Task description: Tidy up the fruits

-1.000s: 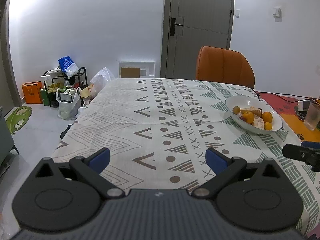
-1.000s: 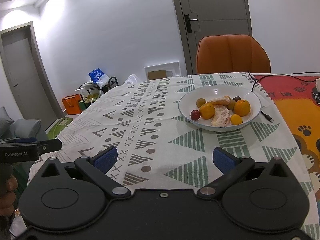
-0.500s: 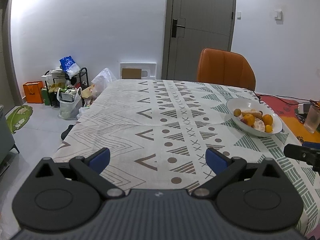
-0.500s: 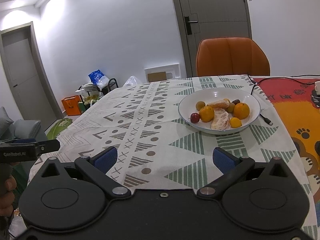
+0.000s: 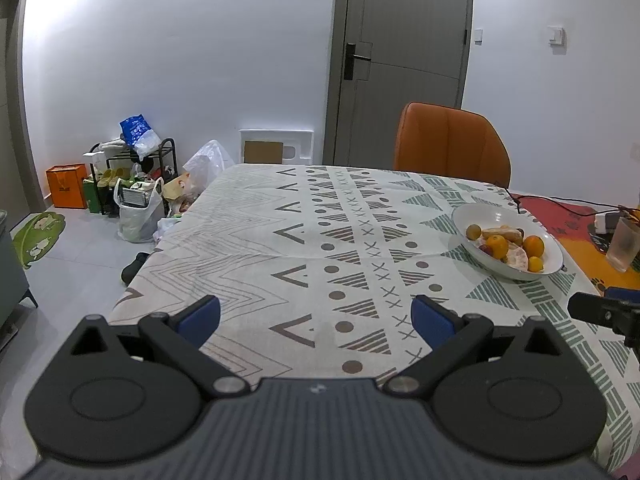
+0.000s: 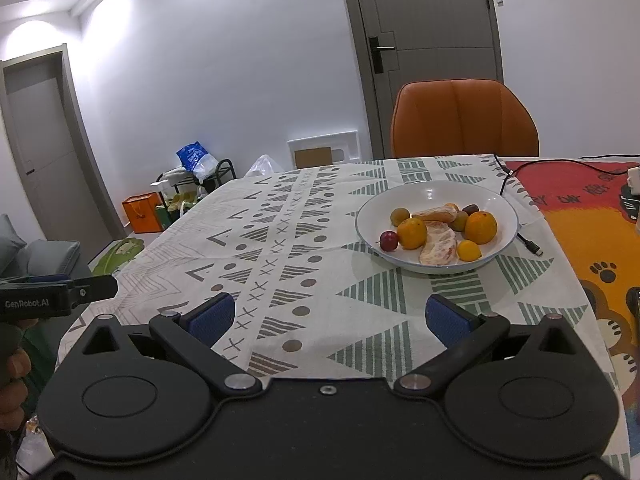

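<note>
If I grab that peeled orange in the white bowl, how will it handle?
The peeled orange looks soft and skinless, so it would likely squash or split under firm pads. It lies wedged among round fruits in the white bowl, so lifting it may set neighbours rolling.

Left gripper (image 5: 315,316): jaws spread wide, nothing between the blue pads (image 5: 199,317), held level. Right gripper (image 6: 328,318): jaws equally wide, empty, level. Both point forward, side by side and apart. A hand (image 6: 12,384) grips the left gripper's handle from below.
</note>
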The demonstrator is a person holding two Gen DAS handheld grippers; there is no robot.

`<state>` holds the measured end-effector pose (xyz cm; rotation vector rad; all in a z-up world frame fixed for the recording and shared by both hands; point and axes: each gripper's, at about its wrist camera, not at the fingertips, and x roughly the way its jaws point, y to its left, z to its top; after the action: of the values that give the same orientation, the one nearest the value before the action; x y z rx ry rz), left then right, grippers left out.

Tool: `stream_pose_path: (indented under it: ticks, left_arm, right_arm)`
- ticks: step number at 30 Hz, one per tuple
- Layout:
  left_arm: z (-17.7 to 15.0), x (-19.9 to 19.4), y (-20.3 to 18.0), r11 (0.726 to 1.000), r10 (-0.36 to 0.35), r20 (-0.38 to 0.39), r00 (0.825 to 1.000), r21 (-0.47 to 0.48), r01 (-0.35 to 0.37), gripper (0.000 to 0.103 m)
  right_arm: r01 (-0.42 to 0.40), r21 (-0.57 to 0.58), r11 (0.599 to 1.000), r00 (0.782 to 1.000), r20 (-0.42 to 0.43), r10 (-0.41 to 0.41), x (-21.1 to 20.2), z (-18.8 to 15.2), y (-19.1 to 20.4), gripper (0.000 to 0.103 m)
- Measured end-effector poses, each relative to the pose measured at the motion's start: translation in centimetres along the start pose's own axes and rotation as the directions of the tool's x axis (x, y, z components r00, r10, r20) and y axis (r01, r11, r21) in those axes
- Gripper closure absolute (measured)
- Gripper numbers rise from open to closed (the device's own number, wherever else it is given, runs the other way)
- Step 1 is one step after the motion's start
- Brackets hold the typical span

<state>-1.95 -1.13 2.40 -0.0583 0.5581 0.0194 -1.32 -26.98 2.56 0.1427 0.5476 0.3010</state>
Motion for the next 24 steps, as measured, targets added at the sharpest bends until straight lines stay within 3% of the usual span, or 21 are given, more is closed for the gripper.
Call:
stream_pose_path:
  ticks: [24]
  left_arm:
    - [-0.1, 0.64, 0.84, 1.0, 0.009, -0.008, 1.0, -0.006, -0.009, 0.002]
  right_arm:
    - [-0.004, -0.009, 1.0, 1.0, -0.006, 0.004, 0.22, 0.02, 0.02, 0.0]
